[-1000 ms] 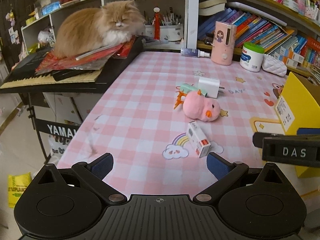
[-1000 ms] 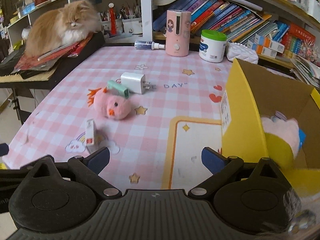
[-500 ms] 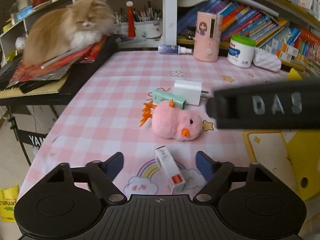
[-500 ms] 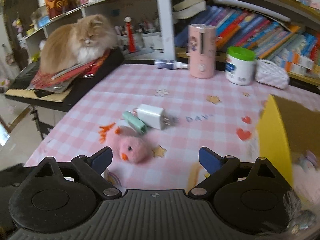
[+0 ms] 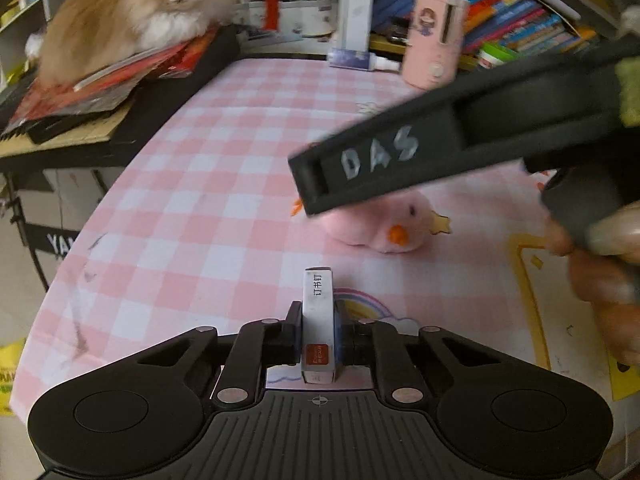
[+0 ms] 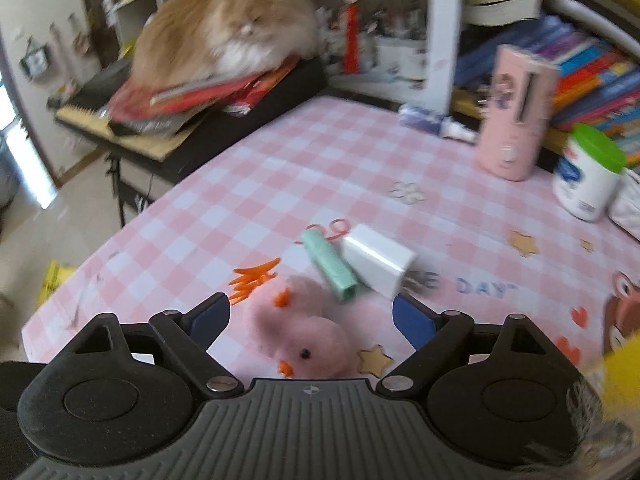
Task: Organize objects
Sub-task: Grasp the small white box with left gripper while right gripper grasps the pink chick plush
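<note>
My left gripper [image 5: 318, 330] is shut on a small white staple box [image 5: 318, 312] with an orange label, on the pink checked tablecloth [image 5: 208, 216]. Just beyond it lies a pink plush chick [image 5: 380, 226], partly hidden by the right gripper's black body [image 5: 440, 152] marked DAS. In the right wrist view my right gripper [image 6: 310, 316] is open with the pink chick [image 6: 304, 340] lying between its fingers. A mint green tube [image 6: 330, 266] and a white charger plug [image 6: 378, 260] lie just past the chick.
A ginger cat [image 6: 224, 28] lies on red books on a keyboard at the left. A pink canister [image 6: 516, 116], a green-lidded tub [image 6: 588, 172] and a small bottle [image 6: 432, 124] stand by the bookshelf. A yellow box edge [image 6: 620, 364] shows at the right.
My left gripper has moved forward and shut on the staple box. My right gripper has moved left and down over the pink chick, still open.
</note>
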A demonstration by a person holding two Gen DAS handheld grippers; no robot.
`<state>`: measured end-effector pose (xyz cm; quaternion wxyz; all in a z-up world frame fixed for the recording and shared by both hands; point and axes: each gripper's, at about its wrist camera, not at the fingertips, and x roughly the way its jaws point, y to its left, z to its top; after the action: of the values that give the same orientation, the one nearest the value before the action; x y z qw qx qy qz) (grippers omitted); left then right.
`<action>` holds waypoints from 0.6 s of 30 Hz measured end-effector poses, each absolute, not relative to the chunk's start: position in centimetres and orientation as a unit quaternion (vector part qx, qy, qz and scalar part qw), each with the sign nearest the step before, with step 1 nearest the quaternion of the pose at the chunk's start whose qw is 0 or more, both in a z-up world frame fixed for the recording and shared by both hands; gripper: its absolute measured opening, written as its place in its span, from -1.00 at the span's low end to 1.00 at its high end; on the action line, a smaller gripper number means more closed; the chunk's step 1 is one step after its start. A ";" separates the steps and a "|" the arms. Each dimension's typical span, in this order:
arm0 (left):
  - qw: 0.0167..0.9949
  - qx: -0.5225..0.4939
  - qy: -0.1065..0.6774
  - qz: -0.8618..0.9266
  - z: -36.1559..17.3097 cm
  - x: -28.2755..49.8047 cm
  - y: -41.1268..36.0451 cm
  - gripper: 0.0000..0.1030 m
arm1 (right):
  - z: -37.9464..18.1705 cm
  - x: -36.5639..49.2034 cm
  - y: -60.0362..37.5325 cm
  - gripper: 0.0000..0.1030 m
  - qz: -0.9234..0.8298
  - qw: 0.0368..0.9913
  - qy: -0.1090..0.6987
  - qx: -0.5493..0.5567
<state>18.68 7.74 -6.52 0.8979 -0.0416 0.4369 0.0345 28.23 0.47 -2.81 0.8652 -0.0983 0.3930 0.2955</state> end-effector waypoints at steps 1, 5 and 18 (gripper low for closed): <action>0.897 -0.046 0.437 0.039 -6.4 18.5 8.0 -0.75 | -3.1 28.4 1.1 0.73 0.301 0.861 0.396 -0.107; 0.896 -0.060 0.437 0.053 -6.0 17.9 9.2 -0.75 | -4.4 29.0 3.2 0.48 0.324 0.845 0.401 -0.141; 0.909 -0.078 0.405 0.058 -3.3 15.8 11.7 -0.75 | -3.9 28.9 2.0 -0.12 0.298 0.860 0.400 -0.109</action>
<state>15.76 11.70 -3.33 0.9092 -0.0784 0.4048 0.0583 28.89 1.97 -3.95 0.8601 -0.1090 0.3997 0.2978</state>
